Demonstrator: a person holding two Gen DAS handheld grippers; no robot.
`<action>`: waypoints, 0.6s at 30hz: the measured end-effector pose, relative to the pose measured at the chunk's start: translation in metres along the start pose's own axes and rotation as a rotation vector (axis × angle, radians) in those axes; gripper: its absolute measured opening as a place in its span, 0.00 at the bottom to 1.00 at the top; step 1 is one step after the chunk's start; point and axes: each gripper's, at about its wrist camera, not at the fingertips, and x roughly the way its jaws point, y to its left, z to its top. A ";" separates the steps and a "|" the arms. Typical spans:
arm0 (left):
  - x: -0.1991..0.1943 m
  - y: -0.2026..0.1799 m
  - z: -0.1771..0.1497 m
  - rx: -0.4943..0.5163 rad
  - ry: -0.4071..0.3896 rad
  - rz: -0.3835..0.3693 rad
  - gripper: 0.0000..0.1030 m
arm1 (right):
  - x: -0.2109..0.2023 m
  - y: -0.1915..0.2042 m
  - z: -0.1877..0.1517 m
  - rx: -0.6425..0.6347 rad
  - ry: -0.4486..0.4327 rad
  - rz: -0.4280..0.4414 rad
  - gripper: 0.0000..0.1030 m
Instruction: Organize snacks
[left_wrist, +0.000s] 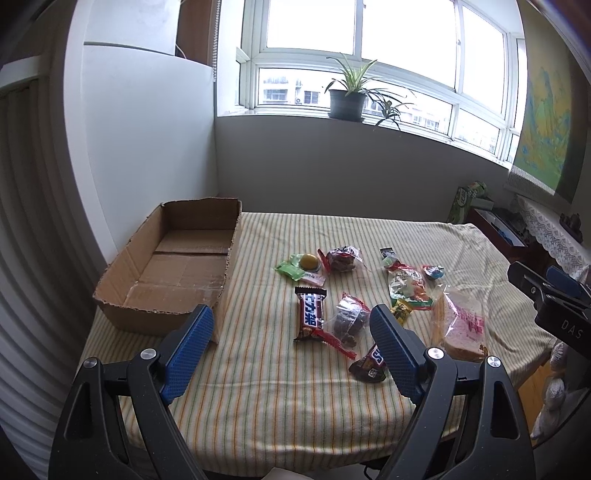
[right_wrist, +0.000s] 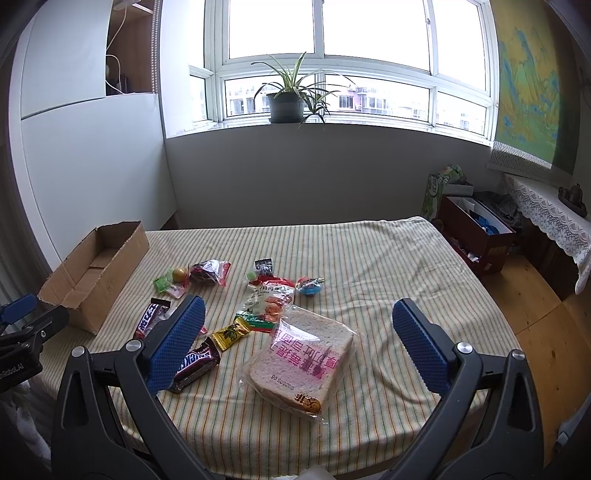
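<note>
Both grippers, left gripper (left_wrist: 291, 328) and right gripper (right_wrist: 295, 328), hover with fingers spread, holding nothing. Snacks incl. bread bag (right_wrist: 303, 360) lie scattered on striped bench (right_wrist: 388, 258); cardboard box (left_wrist: 173, 266) sits left, empty.

Room beyond the fingers

A potted plant (right_wrist: 286, 98) is sitting on the windowsill far ahead of the fingers; a landscape painting (right_wrist: 528, 74) is hanging to their right.

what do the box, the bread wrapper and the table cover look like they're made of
Box: brown corrugated cardboard, matte, with ragged torn edges and creased flaps.
Bread wrapper: thin clear plastic film, glossy and crinkled; the slices show through pink print.
Table cover: likely woven cloth, matte and striped, with soft wrinkles.
</note>
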 end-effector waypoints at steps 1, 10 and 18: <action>0.000 0.000 0.000 0.001 0.000 0.000 0.85 | 0.000 0.000 0.000 0.000 0.000 0.000 1.00; 0.001 -0.001 0.001 -0.001 0.003 -0.004 0.85 | 0.001 0.001 -0.001 -0.002 0.001 -0.001 1.00; 0.002 0.002 -0.001 -0.006 0.005 -0.005 0.85 | 0.002 0.004 -0.003 -0.007 0.002 0.001 1.00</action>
